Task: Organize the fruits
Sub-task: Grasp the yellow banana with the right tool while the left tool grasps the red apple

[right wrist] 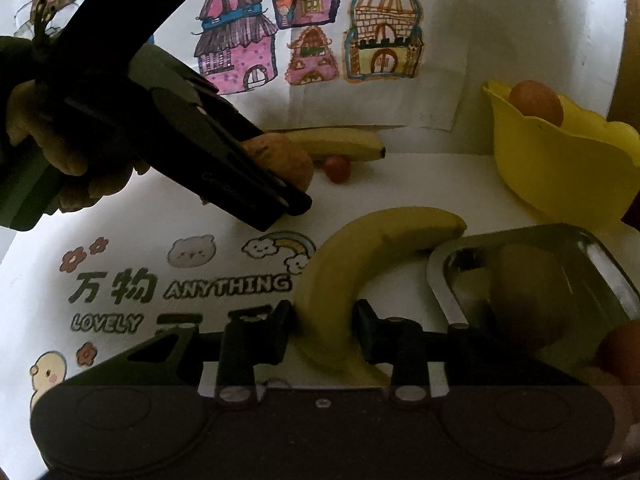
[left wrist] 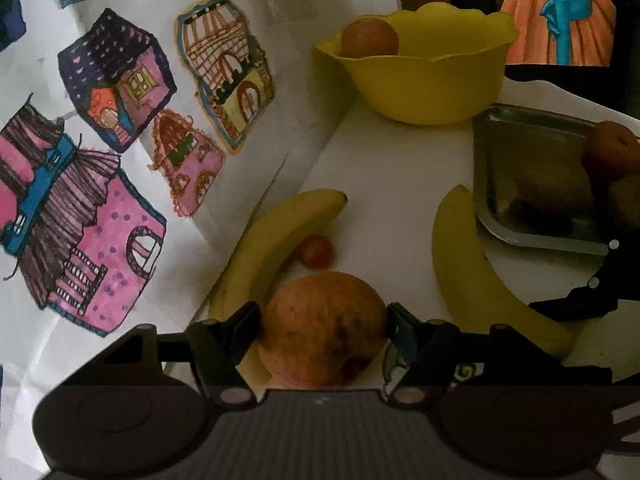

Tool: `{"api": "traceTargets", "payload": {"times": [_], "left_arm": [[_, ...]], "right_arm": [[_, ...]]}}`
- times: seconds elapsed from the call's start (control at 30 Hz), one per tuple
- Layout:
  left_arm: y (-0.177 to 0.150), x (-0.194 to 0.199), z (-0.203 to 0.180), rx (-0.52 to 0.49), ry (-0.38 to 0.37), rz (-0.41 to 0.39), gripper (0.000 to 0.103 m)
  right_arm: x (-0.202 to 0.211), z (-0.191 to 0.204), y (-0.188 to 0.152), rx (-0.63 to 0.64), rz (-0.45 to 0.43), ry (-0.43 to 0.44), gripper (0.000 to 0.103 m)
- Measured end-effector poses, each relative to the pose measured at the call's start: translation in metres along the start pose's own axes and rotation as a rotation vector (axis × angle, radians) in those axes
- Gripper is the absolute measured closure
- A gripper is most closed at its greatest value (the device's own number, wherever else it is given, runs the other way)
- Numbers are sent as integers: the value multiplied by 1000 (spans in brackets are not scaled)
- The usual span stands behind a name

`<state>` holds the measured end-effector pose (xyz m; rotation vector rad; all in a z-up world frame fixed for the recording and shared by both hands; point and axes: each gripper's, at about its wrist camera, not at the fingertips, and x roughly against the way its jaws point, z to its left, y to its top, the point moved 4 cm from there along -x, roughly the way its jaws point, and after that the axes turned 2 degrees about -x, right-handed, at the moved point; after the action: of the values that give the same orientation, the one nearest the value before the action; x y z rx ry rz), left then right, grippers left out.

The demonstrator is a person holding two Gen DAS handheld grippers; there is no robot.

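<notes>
Nearest the left wrist lens: left tongs (left wrist: 324, 320) pinching a round red-yellow apple (left wrist: 322, 328), one black finger pressed to each side, fruit low over the white tabletop (left wrist: 384, 184). Just beyond the apple: a small red cherry tomato (left wrist: 316, 251) tucked against the inner curve of a yellow banana by the wall (left wrist: 276, 236). Further back: a scalloped yellow plastic bowl (left wrist: 424, 80) holding one round orange-red fruit (left wrist: 369, 38). At right: a rectangular stainless-steel tray (left wrist: 532, 184) containing rounded fruits, dim and hard to identify.

Nearest the right wrist lens: right tongs (right wrist: 322, 330) closed around a second curved yellow banana (right wrist: 352, 264), fingers touching both flanks near its lower end; upper end of this banana touching the tray rim. Banana resting on the tabletop beside printed cartoon lettering (right wrist: 180, 292). On the back wall: coloured drawings of houses (right wrist: 312, 36). A hand (right wrist: 60, 152) gripping the left tool, visible at left.
</notes>
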<state>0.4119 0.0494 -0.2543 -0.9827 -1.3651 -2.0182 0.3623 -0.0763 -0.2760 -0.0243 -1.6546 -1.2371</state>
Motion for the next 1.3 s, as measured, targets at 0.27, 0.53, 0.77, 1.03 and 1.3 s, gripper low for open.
{"api": "traceTargets", "payload": {"times": [0.27, 0.53, 0.77, 1.03, 1.3], "left_arm": [[-15, 20, -9, 18, -50, 9, 30], [-24, 20, -4, 3, -104, 28, 27], [-33, 13, 1, 40, -114, 37, 28], [-29, 17, 6, 65, -114, -21, 23], [-19, 5, 9, 84, -163, -39, 21]], "right_arm": [[27, 5, -17, 97, 16, 17, 66], [11, 12, -5, 112, -2, 14, 59], [-10, 7, 7, 46, 10, -23, 51], [-15, 7, 9, -6, 4, -30, 45], [-17, 8, 8, -16, -4, -29, 41]]}}
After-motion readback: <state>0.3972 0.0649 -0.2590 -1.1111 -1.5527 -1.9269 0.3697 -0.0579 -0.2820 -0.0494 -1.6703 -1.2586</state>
